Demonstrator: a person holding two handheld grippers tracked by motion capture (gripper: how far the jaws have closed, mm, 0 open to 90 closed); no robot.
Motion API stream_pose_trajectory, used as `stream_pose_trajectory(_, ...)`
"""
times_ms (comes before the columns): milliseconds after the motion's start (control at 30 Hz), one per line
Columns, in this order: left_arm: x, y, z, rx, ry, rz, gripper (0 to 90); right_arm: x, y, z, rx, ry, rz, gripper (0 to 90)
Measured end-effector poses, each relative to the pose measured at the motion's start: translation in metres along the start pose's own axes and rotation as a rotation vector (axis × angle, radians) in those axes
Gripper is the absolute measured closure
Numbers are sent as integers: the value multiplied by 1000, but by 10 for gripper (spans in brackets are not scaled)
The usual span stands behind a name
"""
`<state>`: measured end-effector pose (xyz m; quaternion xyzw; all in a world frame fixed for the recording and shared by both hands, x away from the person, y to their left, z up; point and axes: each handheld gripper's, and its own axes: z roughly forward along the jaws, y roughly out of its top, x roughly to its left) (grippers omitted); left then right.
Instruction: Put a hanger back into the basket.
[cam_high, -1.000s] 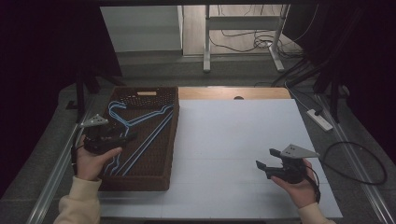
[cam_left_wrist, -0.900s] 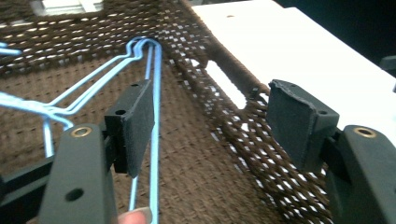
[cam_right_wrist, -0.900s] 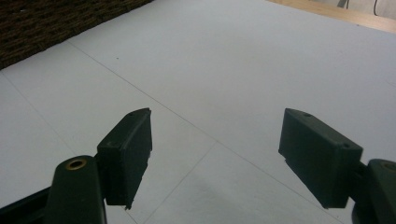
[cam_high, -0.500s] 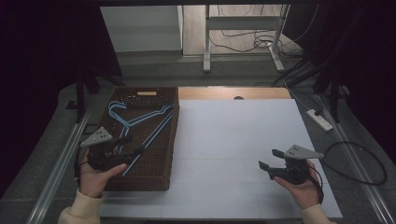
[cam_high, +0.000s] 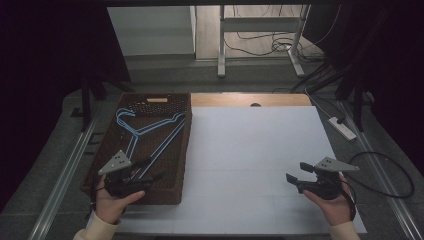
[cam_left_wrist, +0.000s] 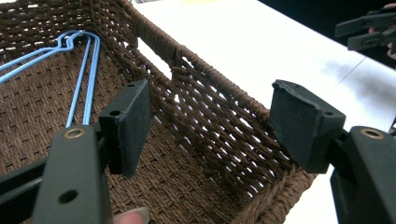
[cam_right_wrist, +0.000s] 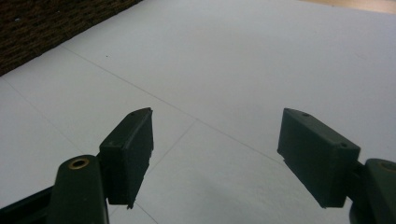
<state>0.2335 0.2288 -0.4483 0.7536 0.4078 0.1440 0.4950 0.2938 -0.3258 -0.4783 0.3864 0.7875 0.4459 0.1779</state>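
Hovering gripper: left gripper (cam_high: 150, 178) sits over the near end of the wicker basket (cam_high: 183, 150), jaws spread with nothing between them, having just been opening while the hand drew nearer the person.
Blue hangers (cam_high: 150, 131): lying loose in the basket's far half, released, well beyond the left gripper.
Right gripper (cam_high: 295, 179): jaws apart, empty, above the white table (cam_high: 250, 150), unmoved.
Reading: hangers appear placed; left hand looks free to leave.

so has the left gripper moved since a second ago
Yes. The left gripper has slid down the basket toward its near end, away from the hangers; jaws open, just widened, nothing between them.
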Motion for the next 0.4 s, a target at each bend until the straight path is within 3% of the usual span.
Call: stream_pose_trajectory(400,0,0,2,1,3,8,303,0,0,2,-2,8,-2,275)
